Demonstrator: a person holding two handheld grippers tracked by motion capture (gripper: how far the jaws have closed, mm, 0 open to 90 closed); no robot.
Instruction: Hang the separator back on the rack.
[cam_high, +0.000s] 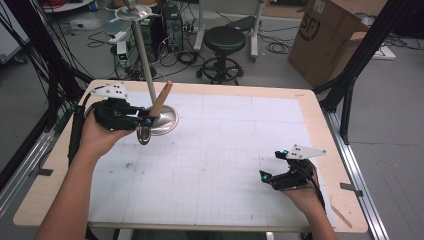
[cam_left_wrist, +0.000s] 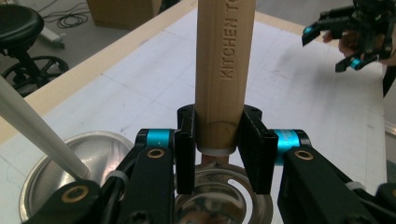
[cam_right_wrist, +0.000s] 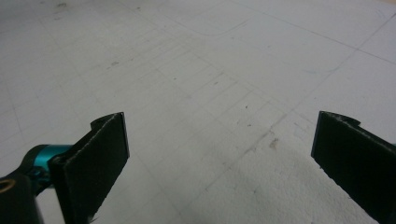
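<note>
A kitchen tool with a wooden handle (cam_high: 161, 98) and a metal ring end (cam_high: 144, 135) is held at the table's far left. My left gripper (cam_high: 148, 120) is shut on the handle's lower end, just above the metal part. In the left gripper view the handle (cam_left_wrist: 224, 70), stamped "KITCHEN", rises upright between the jaws, and the metal end (cam_left_wrist: 224, 200) sits below them. The tool is right beside a stand with a round metal base (cam_high: 169, 120) and a tilted pole (cam_high: 144, 55). My right gripper (cam_high: 270, 165) is open near the front right, its jaws wide apart over the bare mat (cam_right_wrist: 210, 84).
A white grid mat (cam_high: 215, 160) covers the wooden table. The stand's base (cam_left_wrist: 98, 154) and pole (cam_left_wrist: 32, 130) lie just left of my left jaws. A thin wooden stick (cam_high: 342, 215) lies at the front right edge. Beyond the table stand a stool (cam_high: 224, 40) and a cardboard box (cam_high: 325, 35).
</note>
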